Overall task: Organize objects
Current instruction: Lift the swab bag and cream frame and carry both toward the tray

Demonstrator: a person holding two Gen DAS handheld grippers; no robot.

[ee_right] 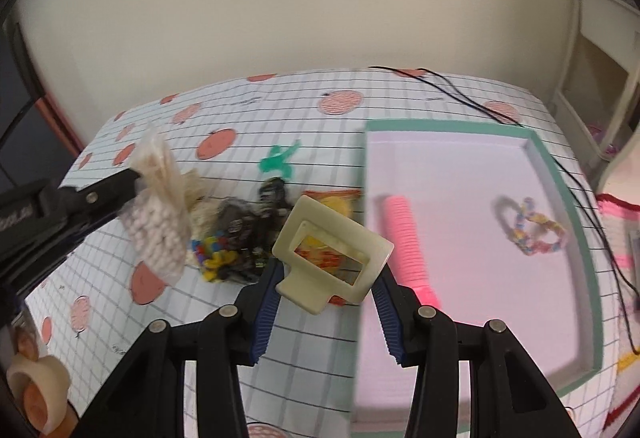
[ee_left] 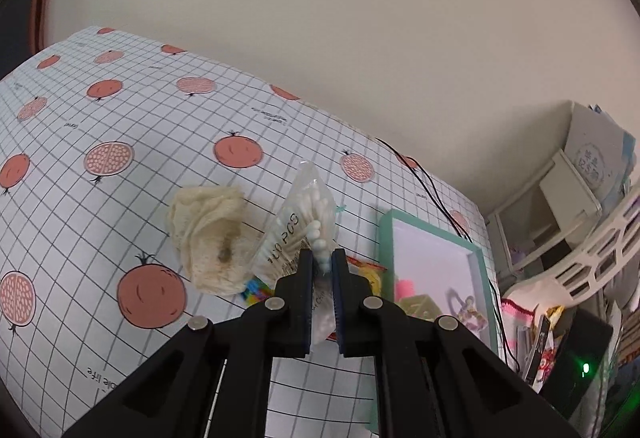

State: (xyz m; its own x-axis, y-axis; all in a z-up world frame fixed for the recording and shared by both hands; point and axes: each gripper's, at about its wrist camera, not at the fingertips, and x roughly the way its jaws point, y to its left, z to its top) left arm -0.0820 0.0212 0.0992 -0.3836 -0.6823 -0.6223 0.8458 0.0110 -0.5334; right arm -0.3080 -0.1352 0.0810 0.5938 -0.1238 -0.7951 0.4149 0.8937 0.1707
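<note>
Swab bag (ee_left: 298, 234) in left claw (ee_left: 322, 265)

The right gripper (ee_right: 326, 278) is clasping a cream plastic frame (ee_right: 332, 250) at centre frame, while the green-rimmed tray (ee_right: 568, 174) is filling the right side.

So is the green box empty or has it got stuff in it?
Not empty. The green box holds a pink ridged tube and a colourful bead loop on its white floor.

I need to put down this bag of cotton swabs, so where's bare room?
Inside the tray, between the pink comb and beaded loop, is bare. The tablecloth nearest you is clear. The pile left of the tray is crowded.
</note>
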